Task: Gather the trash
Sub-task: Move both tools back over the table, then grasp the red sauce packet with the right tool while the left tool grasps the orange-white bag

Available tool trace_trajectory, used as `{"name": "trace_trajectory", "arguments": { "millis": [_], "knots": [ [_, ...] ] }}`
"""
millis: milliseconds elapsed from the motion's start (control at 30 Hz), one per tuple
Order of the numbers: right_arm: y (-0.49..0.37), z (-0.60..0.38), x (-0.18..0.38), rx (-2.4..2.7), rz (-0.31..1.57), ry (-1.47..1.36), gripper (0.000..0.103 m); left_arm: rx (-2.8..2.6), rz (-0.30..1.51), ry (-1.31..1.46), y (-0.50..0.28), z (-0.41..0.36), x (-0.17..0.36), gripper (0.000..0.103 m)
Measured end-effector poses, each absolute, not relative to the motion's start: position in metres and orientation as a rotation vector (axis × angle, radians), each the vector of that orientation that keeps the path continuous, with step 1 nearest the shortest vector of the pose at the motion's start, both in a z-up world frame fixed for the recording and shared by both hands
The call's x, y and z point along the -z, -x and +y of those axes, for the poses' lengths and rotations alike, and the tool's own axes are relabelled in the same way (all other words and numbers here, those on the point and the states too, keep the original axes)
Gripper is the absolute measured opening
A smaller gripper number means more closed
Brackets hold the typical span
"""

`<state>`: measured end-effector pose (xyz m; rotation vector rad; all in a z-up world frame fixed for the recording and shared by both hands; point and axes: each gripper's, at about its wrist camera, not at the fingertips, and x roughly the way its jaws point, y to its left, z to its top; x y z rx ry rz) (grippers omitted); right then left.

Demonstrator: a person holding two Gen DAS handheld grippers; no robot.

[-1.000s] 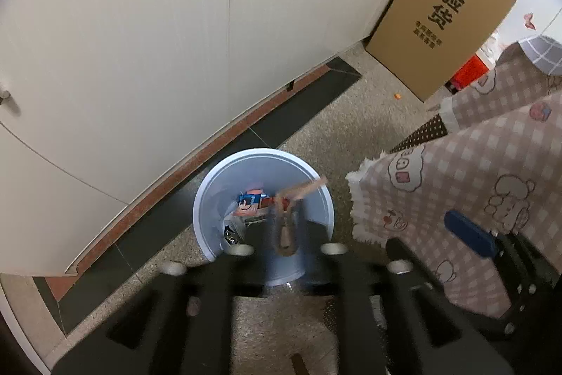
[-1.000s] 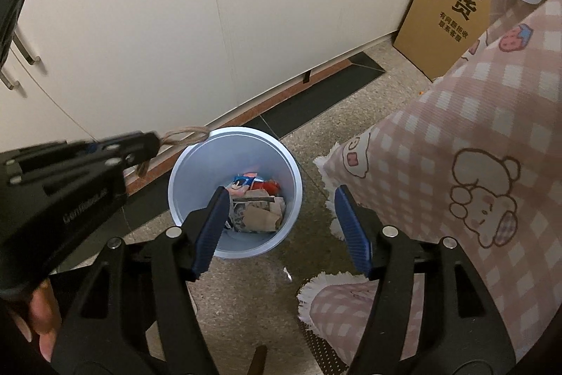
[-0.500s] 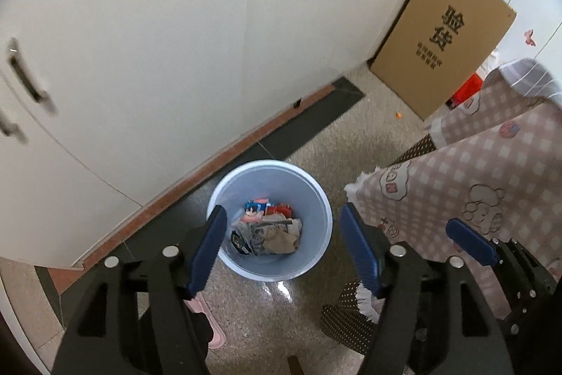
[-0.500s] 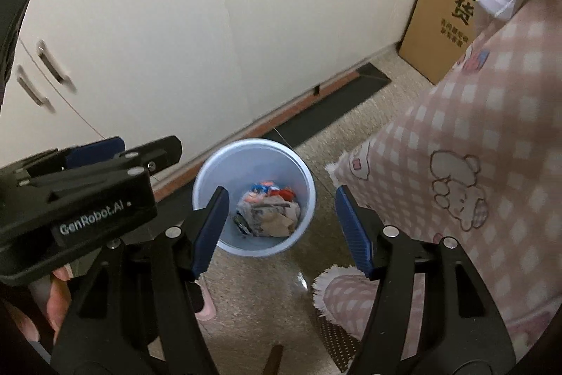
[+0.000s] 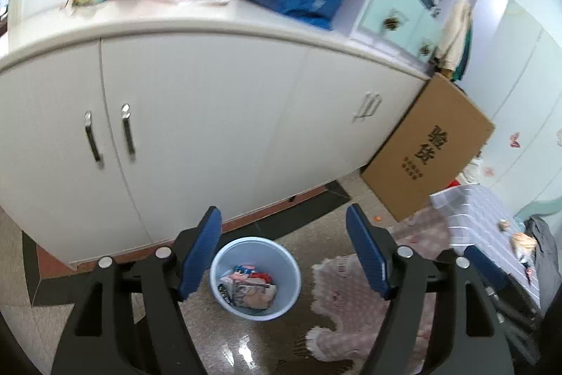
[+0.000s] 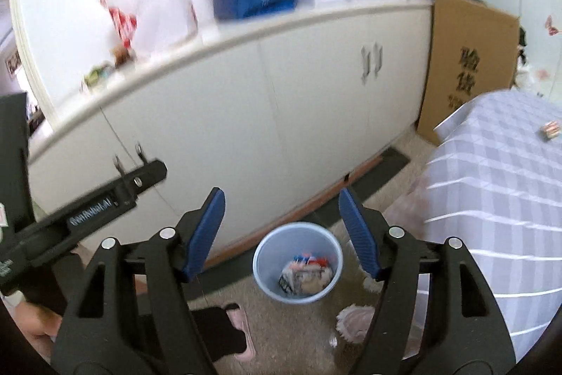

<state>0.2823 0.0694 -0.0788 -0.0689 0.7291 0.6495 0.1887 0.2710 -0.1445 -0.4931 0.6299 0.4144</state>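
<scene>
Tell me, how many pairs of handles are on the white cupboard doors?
2. One pair of handles is on the left doors, another pair on the right doors near the cardboard box. More may be hidden.

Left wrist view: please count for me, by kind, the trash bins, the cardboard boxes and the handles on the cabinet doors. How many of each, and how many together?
Trash bin: 1
Cardboard box: 1
Cabinet door handles: 4, in two pairs
Total: 6

The pale blue bin (image 5: 255, 278) (image 6: 298, 262) stood upright on the floor below the cabinet, crumpled wrappers (image 5: 250, 289) (image 6: 306, 275) piled inside.
</scene>
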Motion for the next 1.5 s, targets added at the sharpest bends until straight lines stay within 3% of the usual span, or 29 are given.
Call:
{"name": "trace_trajectory", "arguments": {
  "millis": [367,567,767,1300,1333,1500],
  "knots": [
    [-0.308,-0.106,0.028,-0.386,0.62,0.014,0.074,-0.073,0.649,0.22,-0.257,0.097,0.087,0.076],
    [-0.342,-0.234,0.037,-0.159,0.685,-0.008,0.083,0.084,0.73,0.037,-0.311,-0.004,0.095,0.077],
    [-0.38,-0.334,0.063,0.065,0.763,-0.008,0.083,0.169,0.779,-0.082,-0.358,-0.073,0.115,0.078],
    [-0.461,-0.367,0.102,0.087,0.897,0.029,0.083,0.332,0.788,-0.123,-0.453,-0.168,0.14,0.078],
    [-0.462,-0.366,0.103,0.079,0.909,0.027,0.082,0.337,0.781,-0.138,-0.459,-0.174,0.141,0.078],
    [-0.462,-0.366,0.104,0.076,0.917,0.02,0.056,0.349,0.77,-0.225,-0.476,-0.203,0.153,0.078]
  ]
}}
